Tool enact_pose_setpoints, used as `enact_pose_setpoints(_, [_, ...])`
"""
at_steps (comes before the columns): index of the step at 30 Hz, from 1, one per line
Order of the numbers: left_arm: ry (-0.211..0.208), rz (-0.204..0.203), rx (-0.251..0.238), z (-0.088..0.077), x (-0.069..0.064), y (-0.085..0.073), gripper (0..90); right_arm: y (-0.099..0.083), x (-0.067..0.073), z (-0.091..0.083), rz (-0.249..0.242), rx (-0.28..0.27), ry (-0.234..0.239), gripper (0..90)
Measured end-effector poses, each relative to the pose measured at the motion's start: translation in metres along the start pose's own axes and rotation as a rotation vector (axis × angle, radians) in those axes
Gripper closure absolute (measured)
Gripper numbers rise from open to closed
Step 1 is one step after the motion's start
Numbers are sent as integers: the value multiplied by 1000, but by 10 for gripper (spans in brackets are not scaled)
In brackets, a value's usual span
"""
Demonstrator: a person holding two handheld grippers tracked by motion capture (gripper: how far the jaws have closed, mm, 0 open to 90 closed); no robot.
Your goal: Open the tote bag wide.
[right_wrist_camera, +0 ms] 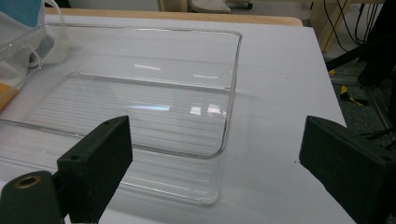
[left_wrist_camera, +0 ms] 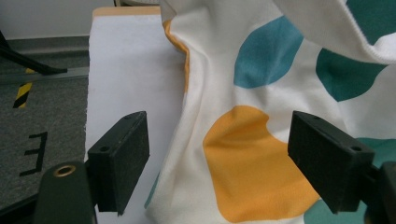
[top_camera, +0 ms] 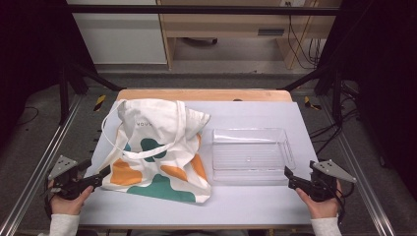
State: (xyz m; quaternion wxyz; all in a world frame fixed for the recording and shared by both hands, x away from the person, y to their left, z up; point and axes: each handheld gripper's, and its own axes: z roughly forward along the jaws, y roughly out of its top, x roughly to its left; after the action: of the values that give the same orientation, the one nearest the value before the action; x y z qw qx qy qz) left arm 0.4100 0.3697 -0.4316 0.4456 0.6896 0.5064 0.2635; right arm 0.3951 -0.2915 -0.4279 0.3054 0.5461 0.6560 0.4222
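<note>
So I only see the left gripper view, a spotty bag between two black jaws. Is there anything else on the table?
Observer: Yes, a clear plastic tray sits just right of the tote bag.
Operator: Is anything in the tray?
Observer: No, it's empty.
Operator: Where's the other gripper?
Observer: The right gripper is held near the tray's near right corner, jaws wide open, holding nothing.

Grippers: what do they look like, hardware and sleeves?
Both are black handheld units. The left gripper and right gripper each carry a grey three-cornered plate on top. Their jaws are flat, rectangular black blocks with small screw holes; a brass-ringed hole shows on the body below. A black cable trails from the right one. The person wears light grey sleeves.
</note>
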Motion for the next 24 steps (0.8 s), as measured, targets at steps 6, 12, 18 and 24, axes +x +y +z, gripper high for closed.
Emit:
enact_pose_setpoints(6, [-11, 2, -23, -3, -2, 7, 233, 8, 7, -4, -11, -18, 22, 124])
enact_pose_setpoints(12, [-27, -4, -46, -6, -3, 15, 251, 19, 18, -6, -13, -29, 53, 146])
enact_pose_setpoints(18, [-41, -28, -73, -10, -1, 23, 264, 32, 31, -3, -24, -37, 93, 149])
enact_pose_setpoints(24, [-44, -25, -94, -15, -1, 33, 274, 40, 43, 1, -37, -31, 127, 152])
